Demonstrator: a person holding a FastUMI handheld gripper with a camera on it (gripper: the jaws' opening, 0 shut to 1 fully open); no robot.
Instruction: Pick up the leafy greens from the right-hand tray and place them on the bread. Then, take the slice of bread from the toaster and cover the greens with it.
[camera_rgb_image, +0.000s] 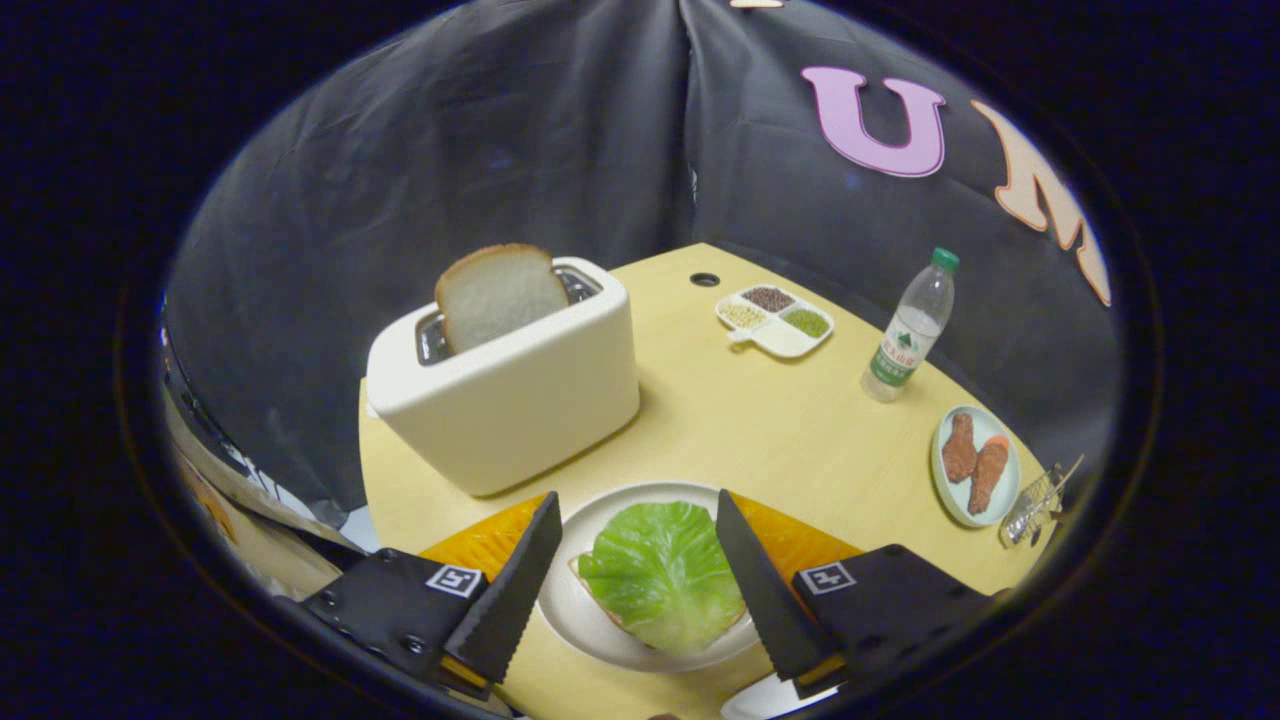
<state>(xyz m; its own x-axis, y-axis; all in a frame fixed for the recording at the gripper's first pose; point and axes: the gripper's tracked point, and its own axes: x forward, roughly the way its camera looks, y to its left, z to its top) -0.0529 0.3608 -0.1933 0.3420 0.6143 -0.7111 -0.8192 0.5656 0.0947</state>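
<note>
Between the fingers of the tongs (632, 545), spread wide and holding nothing, the greens (662, 572) lie on the bread (600, 608), itself on a white plate (580, 610) over an orange mat (490, 540). So the first half looks done. Left to do: the slice (498, 293), standing in the toaster (505, 390) at eleven o'clock beyond the fingers, must come out and cover the greens. The bread under the leaf shows as a thin edge. The right-hand tray I cannot place with certainty; a white rim (765, 700) at five o'clock is cut off.
</note>
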